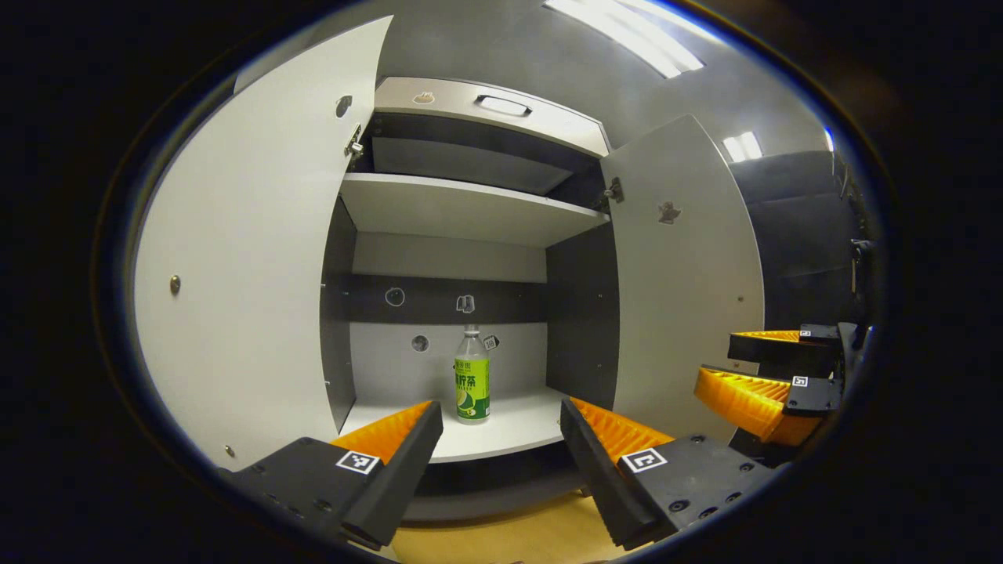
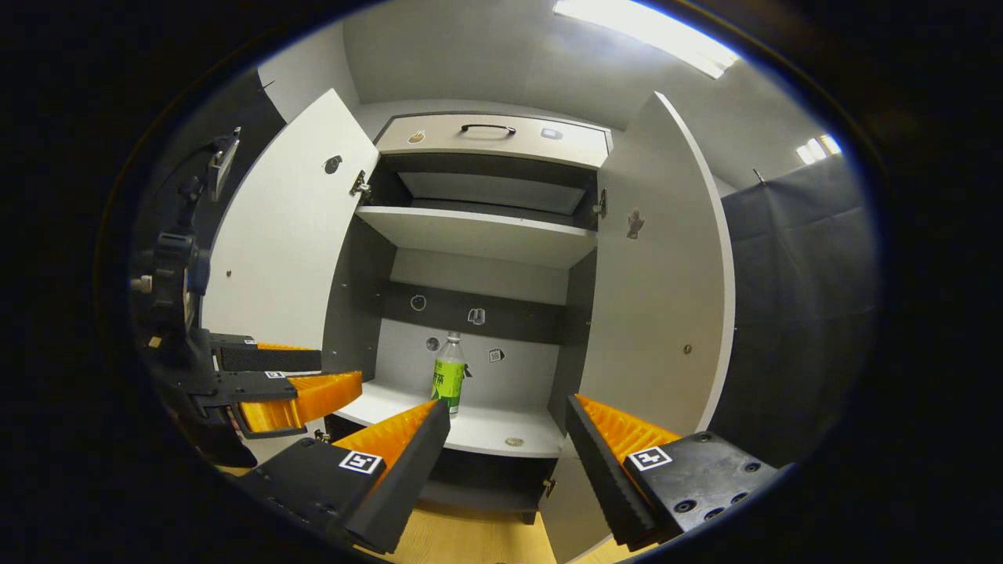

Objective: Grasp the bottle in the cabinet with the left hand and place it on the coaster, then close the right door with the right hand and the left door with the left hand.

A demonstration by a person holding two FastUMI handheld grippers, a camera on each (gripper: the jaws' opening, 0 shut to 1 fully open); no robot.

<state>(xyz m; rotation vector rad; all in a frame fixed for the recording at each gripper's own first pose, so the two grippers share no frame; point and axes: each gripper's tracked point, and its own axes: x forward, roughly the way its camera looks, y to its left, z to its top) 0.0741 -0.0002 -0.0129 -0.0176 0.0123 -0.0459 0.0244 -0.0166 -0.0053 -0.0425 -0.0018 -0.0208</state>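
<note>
Nothing is done yet: the clear plastic bottle with the green label [image 1: 472, 378] stands upright on the lower shelf of the grey two-door cabinet [image 1: 462, 207], both doors open. Your left tool [image 1: 501, 427] and right tool [image 2: 508, 427] gape wide, empty, short of that cabinet.

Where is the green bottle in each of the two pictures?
Left gripper view: the bottle stands upright on the lower shelf, just left of the picture's middle, between the open doors.
Right gripper view: the bottle stands on the same shelf, left of middle, smaller.
Shared landmark: the drawer handle above the cabinet opening.
</note>
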